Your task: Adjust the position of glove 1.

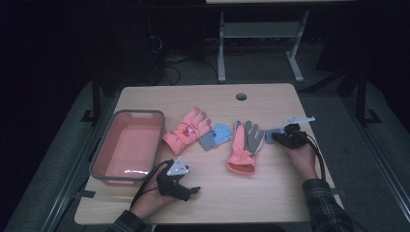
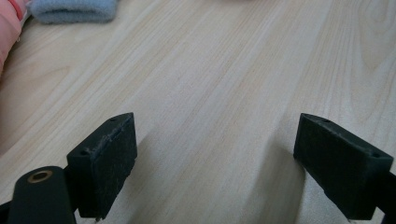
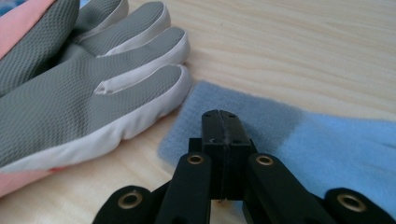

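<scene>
Wooden bench (image 1: 251,193) strewn with gloves, pink bin (image 1: 126,145) empty; right gripper (image 3: 223,122) fingers closed over blue mitten (image 3: 327,144), grip unclear; left gripper (image 2: 215,154) wide open, empty.

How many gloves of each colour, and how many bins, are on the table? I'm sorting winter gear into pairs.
Pink gloves: 2, one beside the bin, one palm up.
Blue gloves: 2, one mid-table, one under the right gripper.
Pink bins: 1.
Total: 5.

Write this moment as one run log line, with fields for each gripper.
left gripper: open, above bare table | right gripper: shut, over blue fleece glove | grey-palmed glove: beside it
</scene>
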Demonstrator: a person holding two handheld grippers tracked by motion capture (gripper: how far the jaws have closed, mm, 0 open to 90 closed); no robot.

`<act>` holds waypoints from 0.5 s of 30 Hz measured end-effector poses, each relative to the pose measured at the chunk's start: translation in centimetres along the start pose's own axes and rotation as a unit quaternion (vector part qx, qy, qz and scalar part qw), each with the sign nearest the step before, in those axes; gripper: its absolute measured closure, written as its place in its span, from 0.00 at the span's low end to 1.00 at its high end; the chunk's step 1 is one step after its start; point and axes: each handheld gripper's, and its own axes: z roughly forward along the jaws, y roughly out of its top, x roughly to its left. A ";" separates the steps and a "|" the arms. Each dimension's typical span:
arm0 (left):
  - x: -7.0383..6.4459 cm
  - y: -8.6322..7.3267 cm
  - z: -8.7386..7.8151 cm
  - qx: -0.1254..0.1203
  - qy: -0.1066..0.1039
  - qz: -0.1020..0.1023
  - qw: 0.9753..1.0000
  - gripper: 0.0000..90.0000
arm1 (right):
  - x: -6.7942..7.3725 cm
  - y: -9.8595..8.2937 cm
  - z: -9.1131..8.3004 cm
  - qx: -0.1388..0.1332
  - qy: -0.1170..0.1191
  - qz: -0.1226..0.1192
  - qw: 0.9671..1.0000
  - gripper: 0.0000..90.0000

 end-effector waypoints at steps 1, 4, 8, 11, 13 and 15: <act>0.0 0.0 0.0 0.000 0.000 0.000 1.000 0.14 | 0.0 -0.1 -0.1 0.001 0.000 -0.002 1.000 1.00; 0.0 0.0 0.0 0.000 0.000 0.000 1.000 0.14 | 0.2 -0.4 -0.5 0.006 0.003 -0.004 1.000 1.00; 0.0 0.0 -0.1 0.001 0.001 0.000 1.000 0.14 | 0.6 -0.7 -1.1 0.016 0.012 -0.009 1.000 1.00; 0.0 -0.1 -0.1 0.000 0.001 -0.001 1.000 0.14 | 1.0 -1.1 -1.6 0.022 0.020 -0.013 0.999 1.00; 0.0 -0.1 -0.1 0.000 0.001 -0.001 1.000 0.14 | 1.2 -1.3 -1.8 0.023 0.023 -0.020 0.999 1.00; 0.0 -0.1 -0.1 0.000 0.001 -0.001 1.000 0.14 | 1.5 -1.4 -2.1 0.030 0.028 -0.019 0.999 1.00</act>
